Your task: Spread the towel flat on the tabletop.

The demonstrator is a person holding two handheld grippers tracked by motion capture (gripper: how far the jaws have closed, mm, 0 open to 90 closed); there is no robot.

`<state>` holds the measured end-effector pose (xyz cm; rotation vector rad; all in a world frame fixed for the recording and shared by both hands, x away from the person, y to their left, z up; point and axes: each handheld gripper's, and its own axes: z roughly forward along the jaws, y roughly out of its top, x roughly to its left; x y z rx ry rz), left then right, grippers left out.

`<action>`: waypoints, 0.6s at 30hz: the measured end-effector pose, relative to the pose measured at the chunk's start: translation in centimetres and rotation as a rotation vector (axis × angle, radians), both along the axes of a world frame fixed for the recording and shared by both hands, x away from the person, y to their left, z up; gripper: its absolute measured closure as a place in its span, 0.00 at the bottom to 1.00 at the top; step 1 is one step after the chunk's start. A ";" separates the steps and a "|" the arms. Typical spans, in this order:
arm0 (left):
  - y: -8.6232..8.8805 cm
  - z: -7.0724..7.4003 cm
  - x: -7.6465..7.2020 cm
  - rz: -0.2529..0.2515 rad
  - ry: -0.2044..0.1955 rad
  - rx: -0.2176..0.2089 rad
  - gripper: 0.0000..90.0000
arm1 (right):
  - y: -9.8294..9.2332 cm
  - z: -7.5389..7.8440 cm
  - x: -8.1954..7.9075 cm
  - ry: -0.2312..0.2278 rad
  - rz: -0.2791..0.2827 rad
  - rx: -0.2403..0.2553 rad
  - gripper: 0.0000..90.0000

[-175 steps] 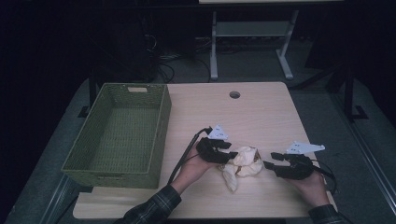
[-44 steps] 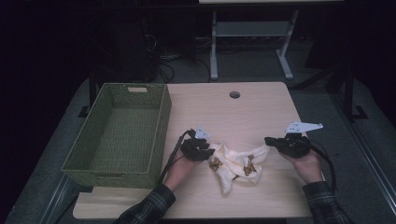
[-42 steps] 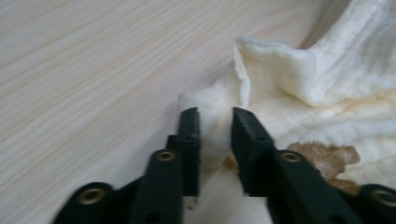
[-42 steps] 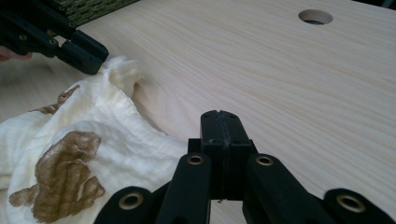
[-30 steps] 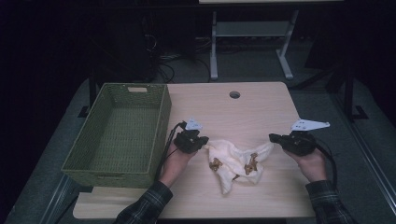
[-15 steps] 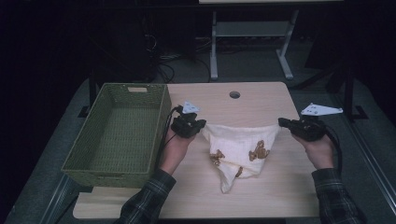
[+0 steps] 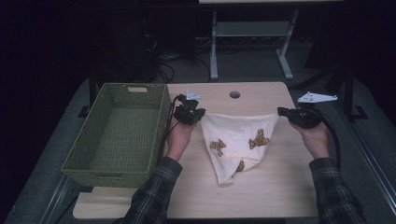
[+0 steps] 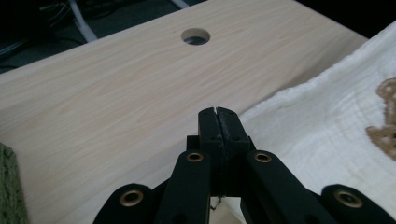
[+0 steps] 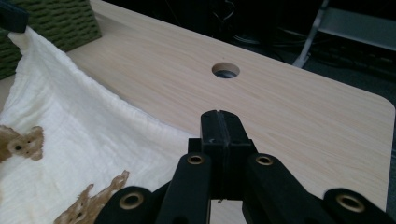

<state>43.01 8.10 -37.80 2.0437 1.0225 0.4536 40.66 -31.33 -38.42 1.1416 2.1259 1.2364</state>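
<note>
1. The cloth (image 7: 238, 144) hangs spread over the table's (image 7: 280, 196) middle, top edge taut.
2. The left gripper (image 7: 198, 115) and right gripper (image 7: 281, 112) each pinch a top corner, jaws closed.
3. The basket (image 7: 116, 133) sits just left; bare tabletop lies behind.

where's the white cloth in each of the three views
High view: the cloth hangs mid-table, stretched between both grippers.
Left gripper view: it runs along the right side.
Right gripper view: it lies at the left and lower left.
Shared landmark: the round hole in the table.
</note>
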 end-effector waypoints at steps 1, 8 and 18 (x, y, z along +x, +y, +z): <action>-0.1 -0.3 0.4 0.003 0.007 0.009 1.00 | 0.0 -0.2 0.4 0.009 -0.003 0.000 1.00; -0.7 -2.5 3.5 0.035 0.044 0.057 0.99 | 0.6 -2.3 3.3 0.067 -0.031 0.008 1.00; -1.4 -3.4 2.7 0.003 0.072 0.063 0.70 | 1.1 -3.0 2.7 0.090 -0.006 0.030 0.78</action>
